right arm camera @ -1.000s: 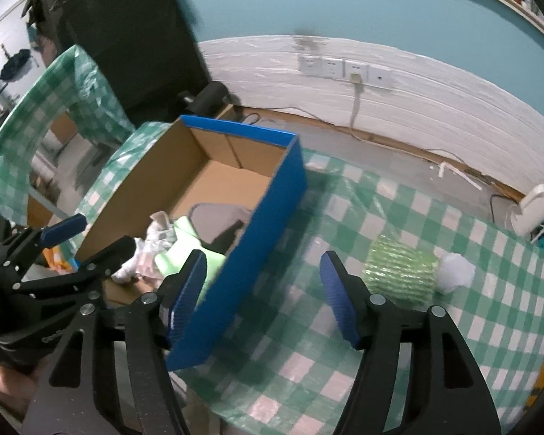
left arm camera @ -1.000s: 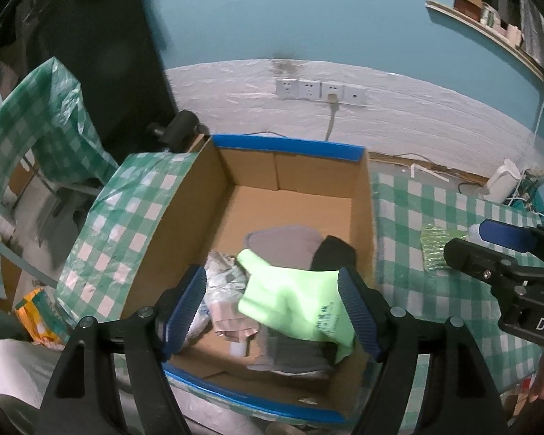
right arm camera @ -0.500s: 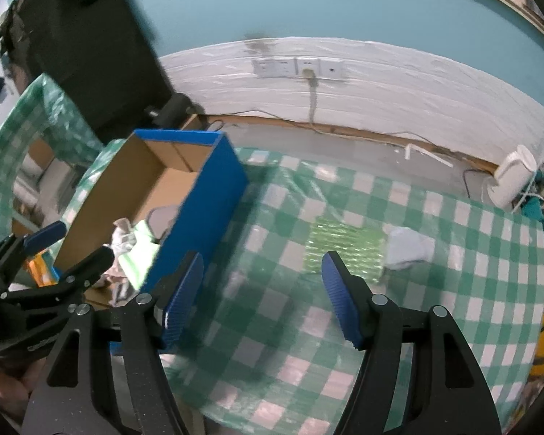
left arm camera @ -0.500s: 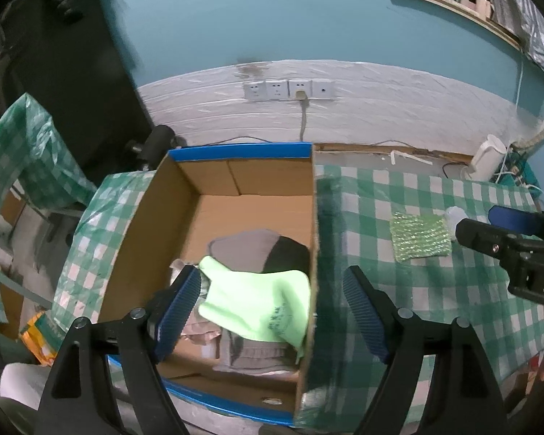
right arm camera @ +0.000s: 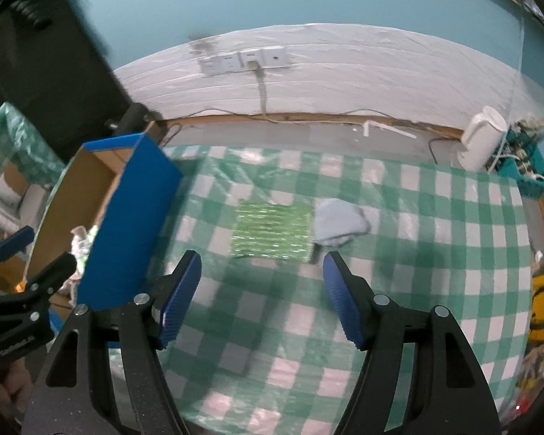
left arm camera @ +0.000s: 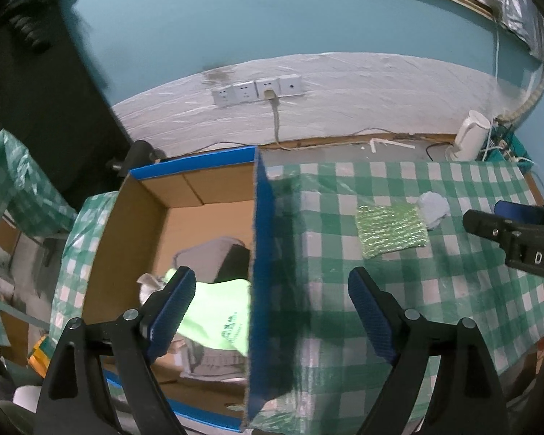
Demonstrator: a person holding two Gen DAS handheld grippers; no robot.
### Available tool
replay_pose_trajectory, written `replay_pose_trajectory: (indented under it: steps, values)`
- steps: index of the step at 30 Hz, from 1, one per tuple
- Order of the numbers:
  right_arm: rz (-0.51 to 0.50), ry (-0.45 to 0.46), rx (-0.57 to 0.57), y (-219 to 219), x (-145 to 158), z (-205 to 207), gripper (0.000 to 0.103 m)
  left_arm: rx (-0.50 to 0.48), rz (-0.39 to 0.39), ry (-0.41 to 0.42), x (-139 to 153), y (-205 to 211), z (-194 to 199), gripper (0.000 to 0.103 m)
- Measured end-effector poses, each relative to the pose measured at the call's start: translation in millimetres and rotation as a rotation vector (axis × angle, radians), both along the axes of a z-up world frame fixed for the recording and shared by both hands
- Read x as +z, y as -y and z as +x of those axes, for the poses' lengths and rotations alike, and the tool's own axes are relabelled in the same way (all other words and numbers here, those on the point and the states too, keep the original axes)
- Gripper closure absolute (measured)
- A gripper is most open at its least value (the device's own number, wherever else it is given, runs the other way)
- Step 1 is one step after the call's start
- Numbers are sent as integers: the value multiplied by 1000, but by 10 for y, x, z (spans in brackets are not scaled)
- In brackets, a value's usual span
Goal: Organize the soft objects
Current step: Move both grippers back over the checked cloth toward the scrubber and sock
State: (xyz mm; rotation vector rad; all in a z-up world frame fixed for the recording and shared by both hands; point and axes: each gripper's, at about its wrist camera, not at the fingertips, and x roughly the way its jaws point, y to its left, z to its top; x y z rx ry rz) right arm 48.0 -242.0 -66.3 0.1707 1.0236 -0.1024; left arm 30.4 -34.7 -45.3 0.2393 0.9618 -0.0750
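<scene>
Bench [right arm camera: 399, 195] covered in green-and-white checked plastic cloth; teal wall [left arm camera: 235, 11] with socket strip [left arm camera: 257, 90] behind. Cardboard box [left arm camera: 134, 239] with blue outer faces at bench left, holding neon-green glove [left arm camera: 217, 311]. Green sparkly cloth [right arm camera: 272, 233] flat at mid-bench, touching pale grey cloth [right arm camera: 339, 223]. Left claw [left arm camera: 268, 315] opening, straddling box wall without contact. Right claw [right arm camera: 261, 297] spread, empty.

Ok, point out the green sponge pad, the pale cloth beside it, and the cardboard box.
green sponge pad [right arm camera: 272, 233], right wrist view, centre of its top.
pale cloth [right arm camera: 339, 223], right wrist view, middle of the bundle.
cardboard box [right arm camera: 127, 217], right wrist view, blue outer wall.
</scene>
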Motion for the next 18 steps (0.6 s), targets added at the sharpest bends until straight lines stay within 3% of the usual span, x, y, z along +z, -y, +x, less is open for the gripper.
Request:
replay_pose_trajectory:
  steps: [8, 18]
  values:
    - [-2, -34, -74, 418, -143, -40, 33, -40, 33, -43, -193, 319, 112, 14]
    - [-12, -72, -100, 642, -357, 139, 33, -55, 56, -102, -516, 652, 415, 14]
